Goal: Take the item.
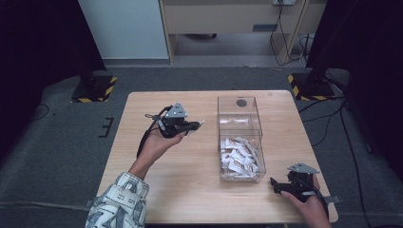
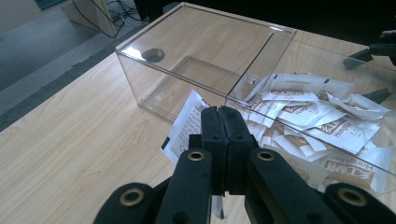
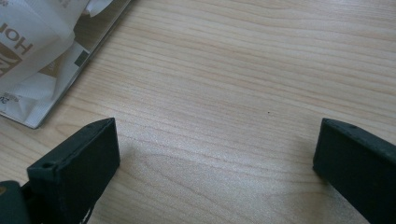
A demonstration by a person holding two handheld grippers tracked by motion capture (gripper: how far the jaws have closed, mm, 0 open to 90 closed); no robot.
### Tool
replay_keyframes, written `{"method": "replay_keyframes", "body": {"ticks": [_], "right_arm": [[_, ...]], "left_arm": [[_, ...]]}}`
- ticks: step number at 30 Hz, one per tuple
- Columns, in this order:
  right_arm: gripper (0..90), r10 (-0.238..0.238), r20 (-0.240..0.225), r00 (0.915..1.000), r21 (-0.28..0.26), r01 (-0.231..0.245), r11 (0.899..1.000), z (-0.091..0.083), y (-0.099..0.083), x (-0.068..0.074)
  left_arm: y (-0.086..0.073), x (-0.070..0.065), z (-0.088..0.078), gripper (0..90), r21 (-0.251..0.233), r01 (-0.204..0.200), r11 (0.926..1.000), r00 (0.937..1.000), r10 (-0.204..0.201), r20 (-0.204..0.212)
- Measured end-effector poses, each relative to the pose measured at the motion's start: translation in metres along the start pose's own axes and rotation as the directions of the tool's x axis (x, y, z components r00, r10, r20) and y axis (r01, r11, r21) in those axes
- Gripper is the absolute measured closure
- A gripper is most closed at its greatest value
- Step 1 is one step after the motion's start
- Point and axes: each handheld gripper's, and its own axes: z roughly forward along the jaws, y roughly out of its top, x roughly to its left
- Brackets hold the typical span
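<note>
Your left gripper hovers over the wooden table, its jaws clamped on a white sachet just left of the clear box. In the left gripper view the sachet stands on edge, its long axis running up and away toward the box wall. Bare tabletop lies open to its left. The box's near compartment holds a heap of sachets; the far one is empty. At right, your right gripper rests near the table's front edge, jaws spread wide over bare wood.
</note>
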Motion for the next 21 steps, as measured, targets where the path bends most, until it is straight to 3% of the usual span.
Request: {"method": "replay_keyframes", "body": {"ticks": [21], "right_arm": [[0.8, 0.000, 0.000, 1.0000, 0.000, 0.000, 1.000, 0.000, 0.000, 0.000]], "left_arm": [[-0.020, 0.016, 0.003, 89.0, 0.028, 0.040, 0.9988, 0.9987, -0.040, -0.033]]}}
